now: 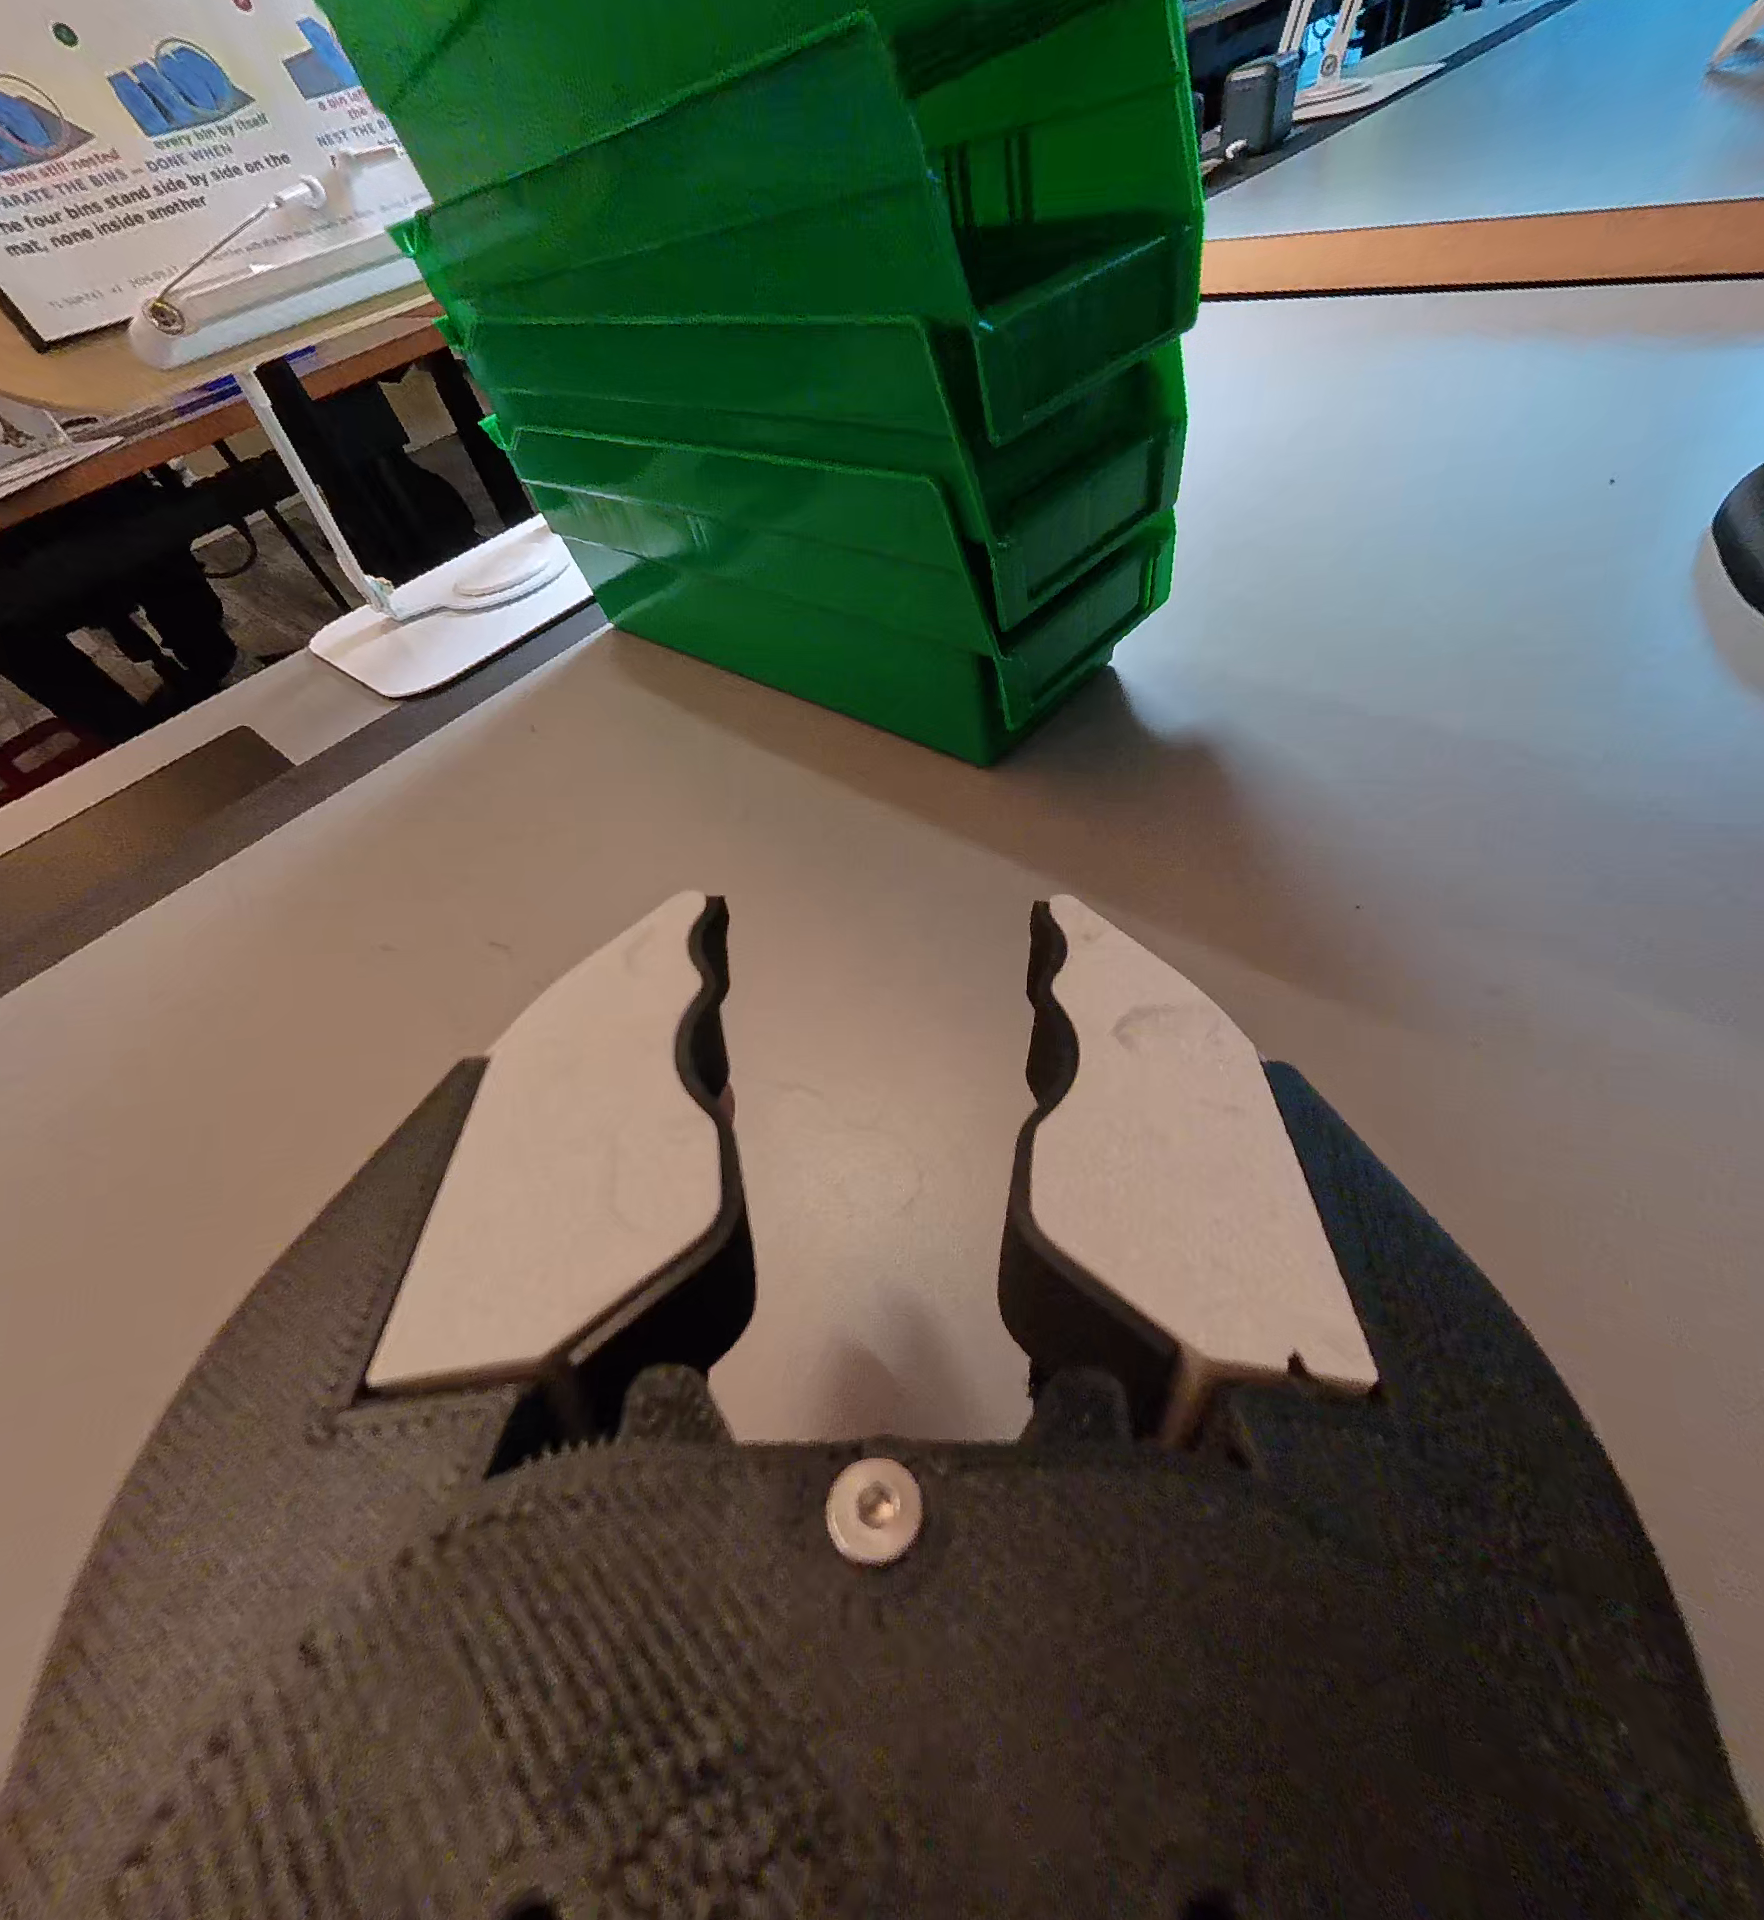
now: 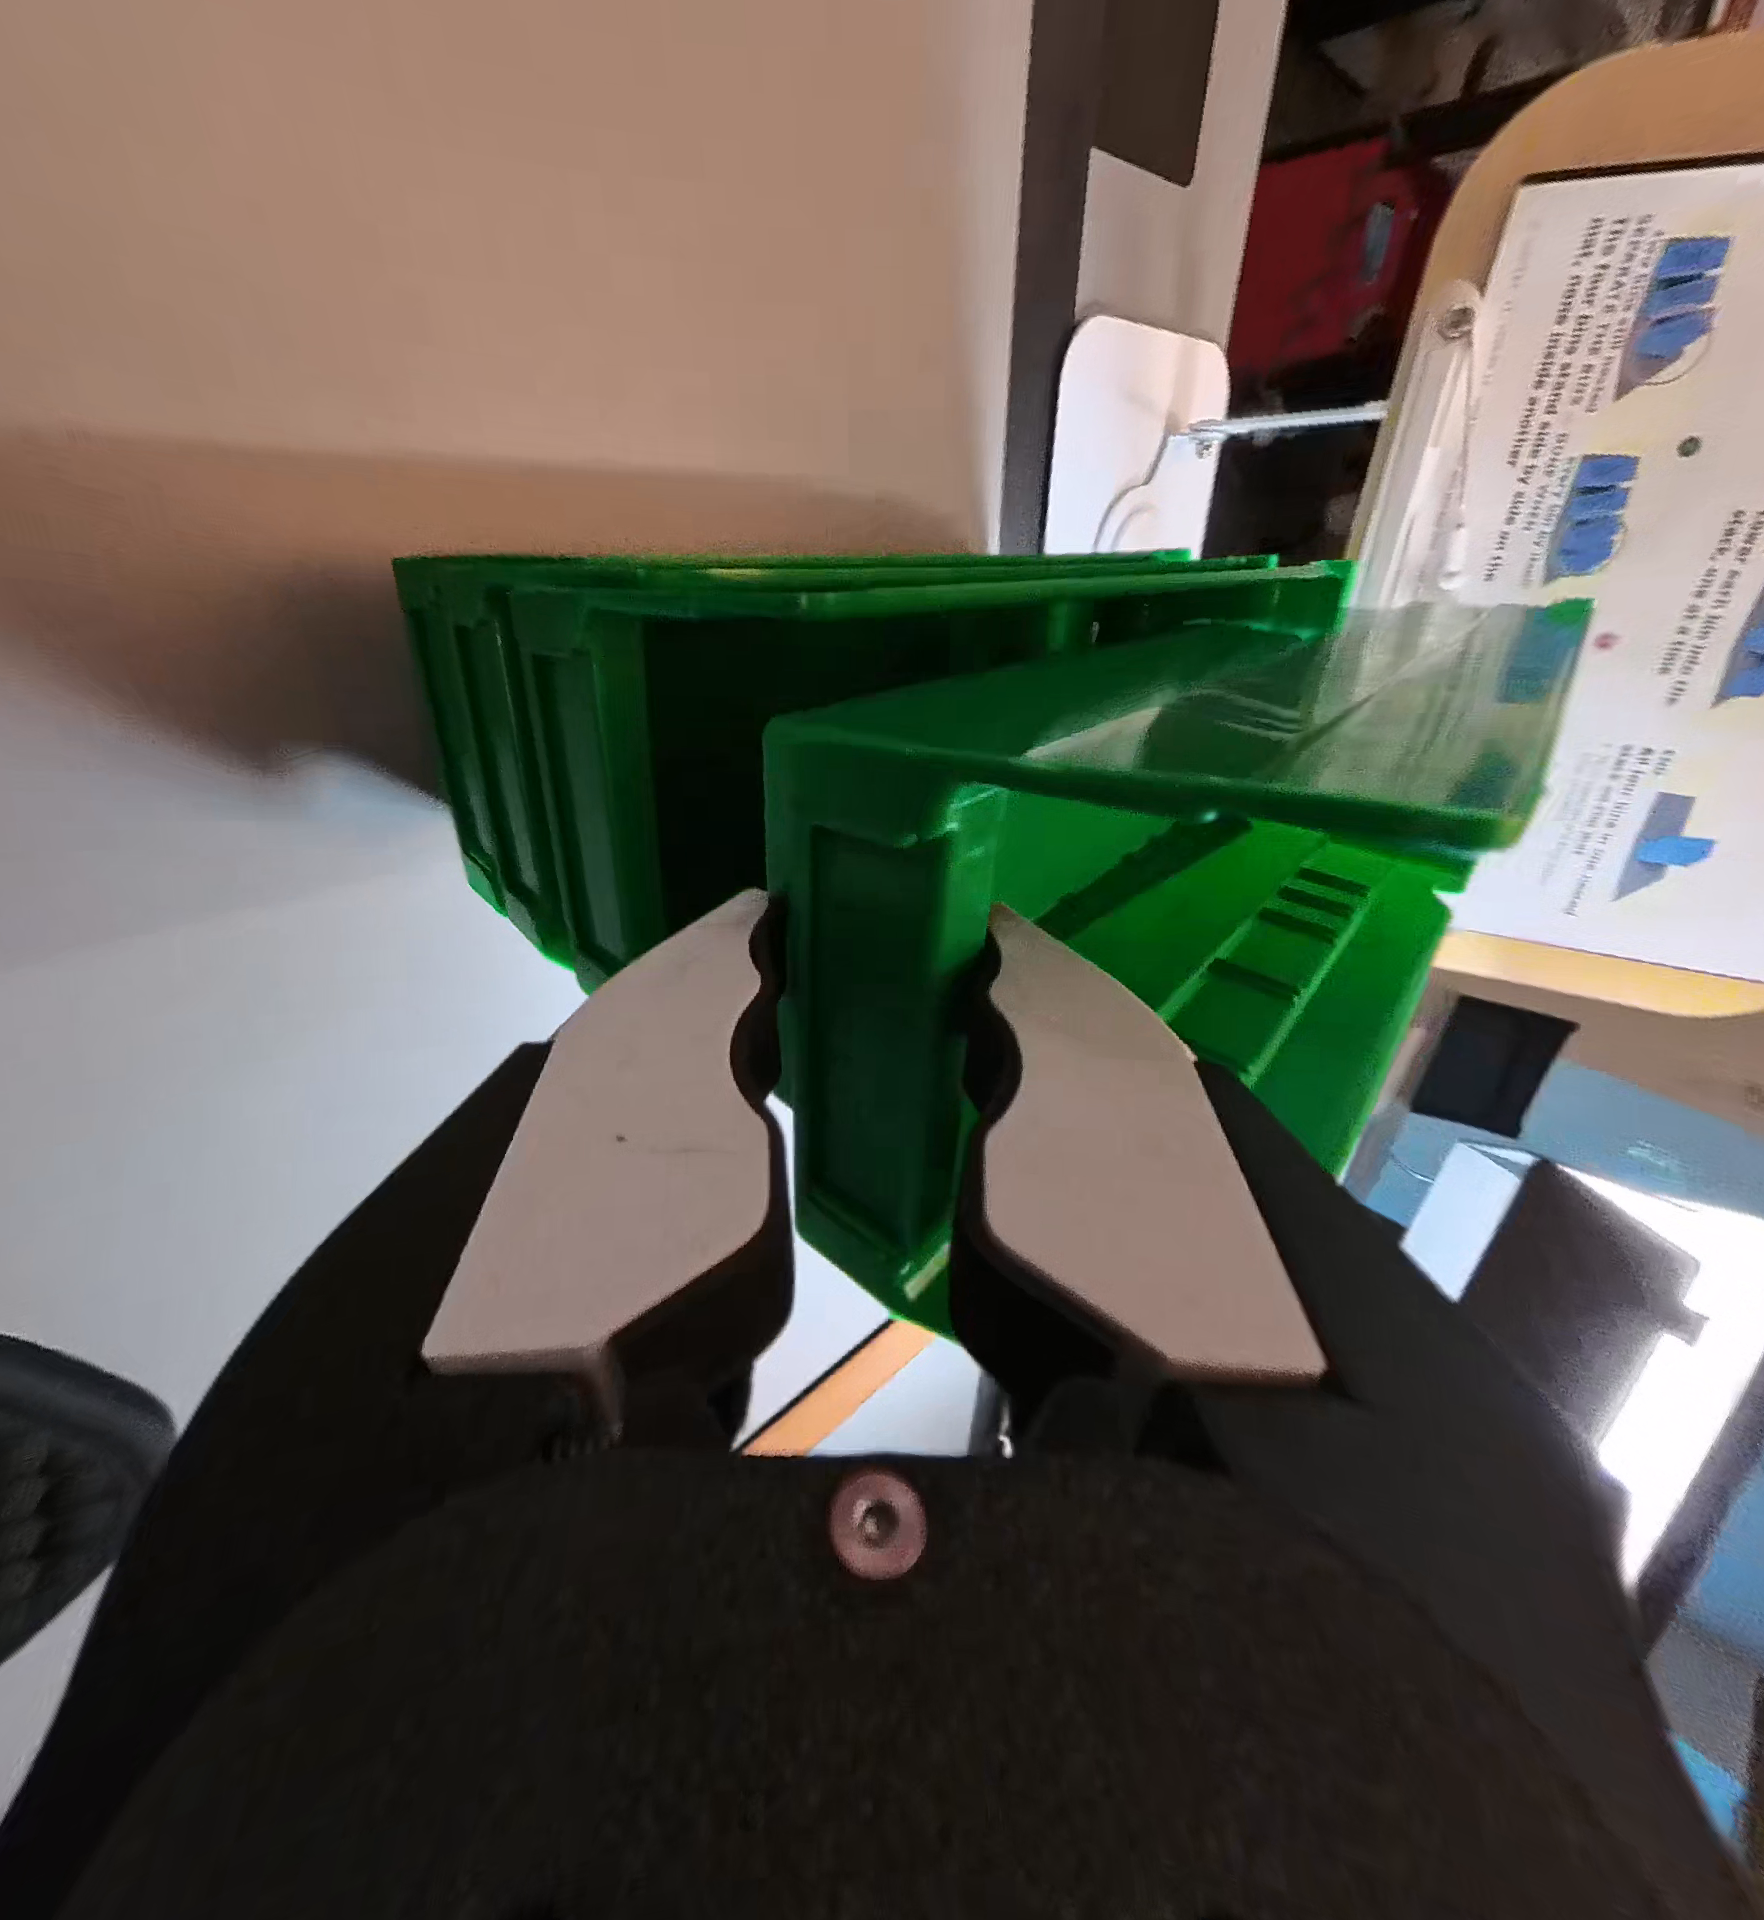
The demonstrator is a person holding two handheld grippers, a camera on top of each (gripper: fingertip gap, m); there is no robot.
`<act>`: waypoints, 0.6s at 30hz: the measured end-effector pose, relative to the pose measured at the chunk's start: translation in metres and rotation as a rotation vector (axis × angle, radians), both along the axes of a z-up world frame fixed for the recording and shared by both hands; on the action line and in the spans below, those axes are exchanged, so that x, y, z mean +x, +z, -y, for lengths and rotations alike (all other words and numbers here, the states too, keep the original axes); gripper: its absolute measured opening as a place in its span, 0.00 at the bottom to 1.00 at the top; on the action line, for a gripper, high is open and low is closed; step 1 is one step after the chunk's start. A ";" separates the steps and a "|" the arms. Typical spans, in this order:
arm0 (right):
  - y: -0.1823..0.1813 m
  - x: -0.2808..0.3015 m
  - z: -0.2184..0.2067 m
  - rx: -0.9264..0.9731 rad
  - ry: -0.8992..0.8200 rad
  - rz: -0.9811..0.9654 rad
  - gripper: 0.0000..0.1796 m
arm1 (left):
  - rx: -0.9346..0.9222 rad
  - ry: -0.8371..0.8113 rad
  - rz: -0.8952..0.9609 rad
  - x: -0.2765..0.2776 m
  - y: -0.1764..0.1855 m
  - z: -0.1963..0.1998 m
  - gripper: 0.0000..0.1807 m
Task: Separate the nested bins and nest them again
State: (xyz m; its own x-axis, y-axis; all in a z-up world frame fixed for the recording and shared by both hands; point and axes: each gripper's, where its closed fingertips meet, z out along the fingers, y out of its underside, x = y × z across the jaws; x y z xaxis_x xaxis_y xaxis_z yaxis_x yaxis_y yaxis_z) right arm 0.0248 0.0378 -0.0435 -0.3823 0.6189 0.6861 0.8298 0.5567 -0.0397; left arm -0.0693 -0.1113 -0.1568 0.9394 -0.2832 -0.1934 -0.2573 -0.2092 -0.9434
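Right gripper (image 2: pixel 873 914) clamping one green bin (image 2: pixel 873 1049), left gripper (image 1: pixel 878 904) parted, empty

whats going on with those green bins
A person is working two handheld grippers on a nested stack of green bins standing on a grey table. The right gripper is shut on the front lip of the top bin, which sits tilted against the rest. The left gripper hangs open and empty short of the stack.

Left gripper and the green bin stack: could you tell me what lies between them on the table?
Nothing: in the left wrist view, only bare grey table lies between the open left gripper and the green bin stack.
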 end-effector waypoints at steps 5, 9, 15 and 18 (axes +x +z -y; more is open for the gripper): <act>-0.020 -0.007 -0.003 -0.014 0.008 0.051 0.18 | 0.008 0.001 -0.008 0.000 0.001 0.001 0.31; -0.034 -0.010 -0.005 -0.021 0.032 0.056 0.18 | 0.010 -0.001 -0.009 0.000 0.001 0.001 0.31; -0.042 -0.011 -0.005 0.003 0.064 0.049 0.19 | 0.011 0.001 -0.012 0.000 0.001 0.001 0.31; -0.036 -0.008 -0.006 0.010 0.063 0.031 0.24 | 0.011 0.002 -0.013 0.000 0.001 0.001 0.31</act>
